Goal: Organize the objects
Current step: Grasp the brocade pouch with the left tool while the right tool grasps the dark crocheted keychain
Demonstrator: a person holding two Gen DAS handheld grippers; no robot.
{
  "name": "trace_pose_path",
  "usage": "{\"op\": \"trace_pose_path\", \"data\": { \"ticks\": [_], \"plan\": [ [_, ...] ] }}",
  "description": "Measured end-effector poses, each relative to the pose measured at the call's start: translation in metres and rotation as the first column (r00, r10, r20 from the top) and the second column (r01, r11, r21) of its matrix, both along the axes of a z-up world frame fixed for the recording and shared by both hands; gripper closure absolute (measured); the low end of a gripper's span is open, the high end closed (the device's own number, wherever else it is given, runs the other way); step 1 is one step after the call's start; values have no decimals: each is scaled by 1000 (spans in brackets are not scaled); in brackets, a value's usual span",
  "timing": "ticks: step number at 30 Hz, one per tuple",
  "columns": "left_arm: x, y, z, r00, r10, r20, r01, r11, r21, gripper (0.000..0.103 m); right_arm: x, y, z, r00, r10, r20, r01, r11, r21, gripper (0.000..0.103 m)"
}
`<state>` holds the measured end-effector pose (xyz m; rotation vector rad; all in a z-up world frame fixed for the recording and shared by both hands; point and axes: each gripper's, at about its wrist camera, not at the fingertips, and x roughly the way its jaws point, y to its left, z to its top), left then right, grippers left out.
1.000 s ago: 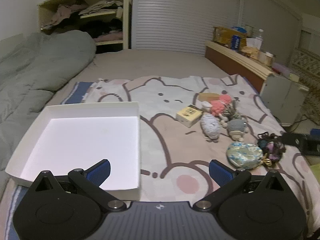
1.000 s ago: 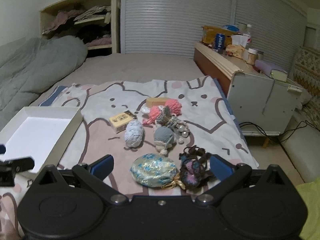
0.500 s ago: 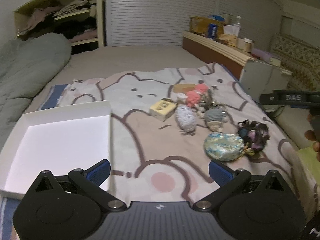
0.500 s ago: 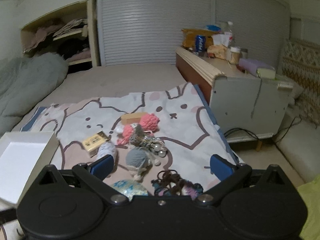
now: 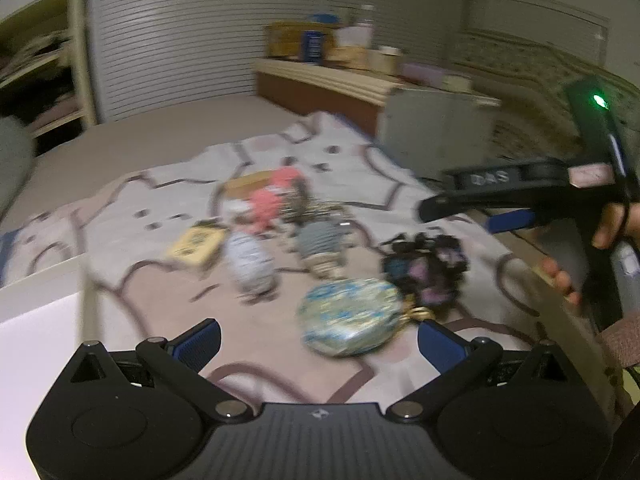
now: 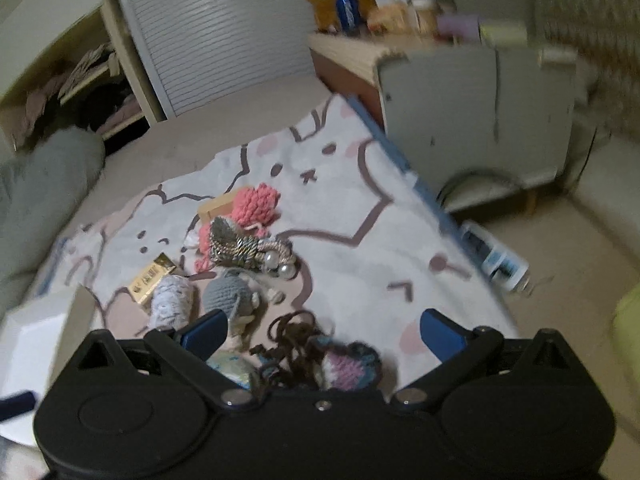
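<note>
You hold both grippers wide apart and empty above a bed. The left gripper (image 5: 318,338) hangs near a round blue-green pouch (image 5: 350,320); the right gripper (image 6: 322,330) sits over a dark tangled yarn piece (image 6: 316,354). Nothing seems packed yet, so you are likely still choosing a first piece. Next, lower one gripper onto it, then carry it left to the white box (image 6: 34,344). One box, one small yellow carton (image 5: 196,244), one pink knit toy (image 6: 256,202), two grey knit toys, one beaded piece.
</note>
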<state>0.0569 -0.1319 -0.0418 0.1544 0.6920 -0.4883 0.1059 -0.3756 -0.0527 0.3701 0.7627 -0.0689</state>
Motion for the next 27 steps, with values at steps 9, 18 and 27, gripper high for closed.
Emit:
{"op": "trace_pose_path", "data": {
  "ticks": [9, 18, 27],
  "plan": [
    [29, -41, -28, 990, -142, -16, 142, 989, 34, 0, 18, 2, -30, 992, 38, -119, -22, 991, 132, 6],
    [52, -52, -56, 984, -177, -7, 177, 980, 96, 0, 25, -5, -45, 982, 61, -178, -31, 986, 164, 54],
    [69, -50, -80, 982, -181, -56, 186, 979, 88, 8, 17, -22, -31, 992, 13, -125, 3, 991, 132, 61]
  ]
}}
